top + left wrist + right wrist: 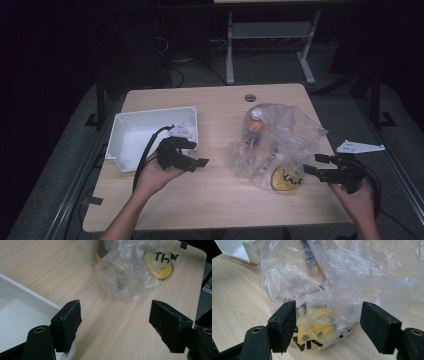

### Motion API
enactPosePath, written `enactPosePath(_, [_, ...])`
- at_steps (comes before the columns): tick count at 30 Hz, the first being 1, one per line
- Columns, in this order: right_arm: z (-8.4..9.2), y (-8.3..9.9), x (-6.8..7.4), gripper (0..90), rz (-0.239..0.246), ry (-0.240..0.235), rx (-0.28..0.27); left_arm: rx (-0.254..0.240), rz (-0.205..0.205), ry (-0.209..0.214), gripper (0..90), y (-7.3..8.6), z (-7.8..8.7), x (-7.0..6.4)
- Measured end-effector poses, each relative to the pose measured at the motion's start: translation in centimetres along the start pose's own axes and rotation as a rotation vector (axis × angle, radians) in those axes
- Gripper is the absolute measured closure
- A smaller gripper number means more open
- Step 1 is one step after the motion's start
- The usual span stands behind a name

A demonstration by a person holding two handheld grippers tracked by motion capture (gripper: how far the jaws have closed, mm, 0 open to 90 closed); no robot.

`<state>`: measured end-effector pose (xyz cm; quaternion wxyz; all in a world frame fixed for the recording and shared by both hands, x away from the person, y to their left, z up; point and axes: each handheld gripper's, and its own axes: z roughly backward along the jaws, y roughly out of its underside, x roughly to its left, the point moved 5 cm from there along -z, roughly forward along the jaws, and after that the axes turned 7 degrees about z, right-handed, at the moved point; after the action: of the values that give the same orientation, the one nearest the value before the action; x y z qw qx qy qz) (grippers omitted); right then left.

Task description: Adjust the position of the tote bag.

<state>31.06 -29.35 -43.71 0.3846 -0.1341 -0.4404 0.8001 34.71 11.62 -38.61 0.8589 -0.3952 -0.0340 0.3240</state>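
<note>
In the high view, a clear plastic bag point(277, 145) lies crumpled on the right half of the desk point(220, 200), with an upright bottle point(254, 125) at its far side and a yellow round thing point(286, 178) with black writing at its near right end. The right gripper point(320, 167) hovers just right of that end, jaws spread and holding nothing. The left gripper point(195, 157) sits near the right wall of the white bin point(117, 132), jaws also apart and empty, well apart from the bag. The risk here is that the bottle stands tall inside loose film: a tug on 1 end could tip it over.

In the left gripper view, the 2 jaws stand wide with bare desk between them; the bag point(125, 277) and the yellow round thing point(160, 265) lie farther off, and the bin point(25, 305) rim is close at the left. A careless sweep could knock the bin.

In the right gripper view, the open jaws frame the yellow round thing point(317, 327) through the plastic point(324, 285). Whether the film already touches the left jaw is hard to tell. Closing here could pinch only slippery film, which may slide free or tear, or could clamp the thing inside and drag the whole bag, bottle included.
</note>
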Motion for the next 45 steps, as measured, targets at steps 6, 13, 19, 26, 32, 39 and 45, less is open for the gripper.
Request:
enactPosePath(6, [-0.1,-0.1,0.1,28.6,0.011,0.012,0.014,0.021,-0.005,0.024,24.5,-1.6,-0.9,-0.2])
enactPosePath(13, [-0.3,-0.1,0.2,28.4,0.016,0.0,0.016,0.041,-0.022,0.034,25.2,-3.1,-1.6,-0.2])
enactPosePath(19, [-0.6,-0.2,0.5,28.3,0.028,-0.007,0.023,0.066,-0.031,0.048,25.0,-4.4,-2.3,-0.4])
enactPosePath(26, [-0.6,-0.3,0.4,27.9,0.029,-0.009,0.015,0.079,-0.054,0.062,26.3,-5.9,-2.8,-0.3])
enactPosePath(32, [-0.6,-0.5,0.6,27.7,0.036,-0.013,0.011,0.08,-0.058,0.063,26.3,-7.5,-3.6,-0.6])
enactPosePath(39, [-0.4,-0.5,0.6,27.7,0.038,-0.014,0.001,0.1,-0.073,0.068,26.3,-9.3,-4.5,-1.0])
enactPosePath(45, [-0.2,-0.6,0.5,27.7,0.035,-0.01,-0.005,0.111,-0.096,0.072,26.6,-11.3,-5.4,-1.4])
